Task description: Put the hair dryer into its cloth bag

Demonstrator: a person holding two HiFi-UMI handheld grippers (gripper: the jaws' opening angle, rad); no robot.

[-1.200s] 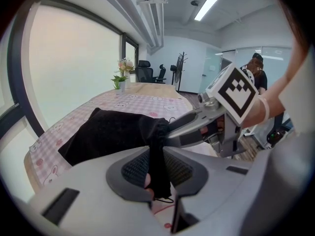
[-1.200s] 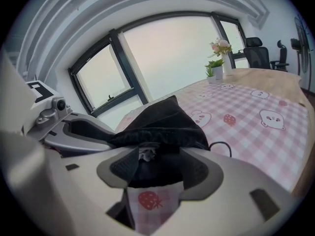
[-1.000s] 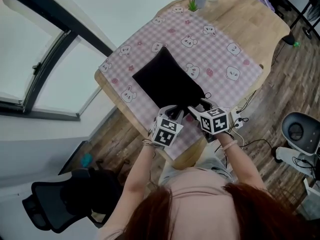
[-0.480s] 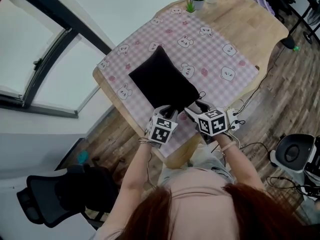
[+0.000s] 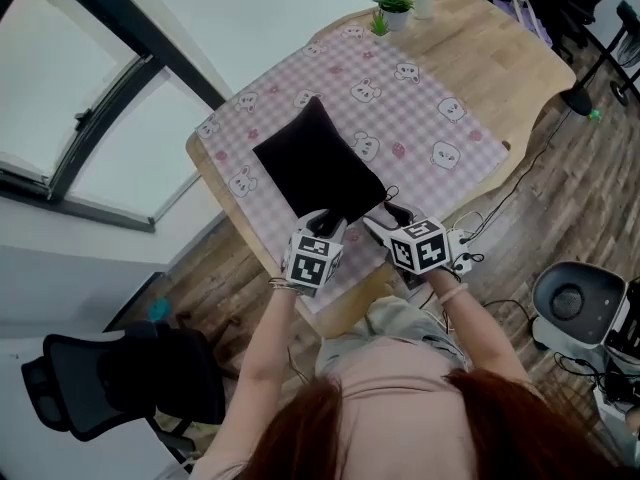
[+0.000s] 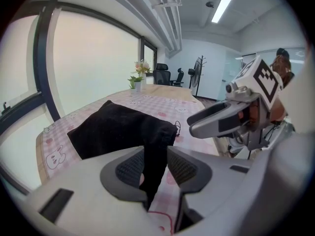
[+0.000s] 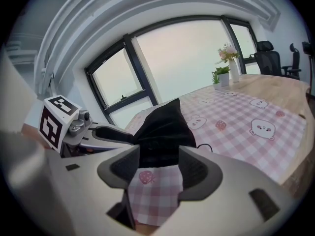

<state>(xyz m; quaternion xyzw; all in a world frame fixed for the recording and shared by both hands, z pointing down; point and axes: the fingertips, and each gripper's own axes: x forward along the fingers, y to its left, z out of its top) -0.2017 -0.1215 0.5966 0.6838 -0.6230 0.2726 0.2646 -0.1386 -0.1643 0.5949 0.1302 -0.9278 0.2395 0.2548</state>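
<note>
While a mouth fold of the cloth bag on the table hangs loose in the left tongs, whose jaws have just been opening, and the right tongs gape empty beside it, the unseen hair dryer may be spilled out.

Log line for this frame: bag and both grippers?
bag: lying on tablecloth | left gripper: jaws just opening, bag edge between them | right gripper: open, empty, bag just ahead
</note>
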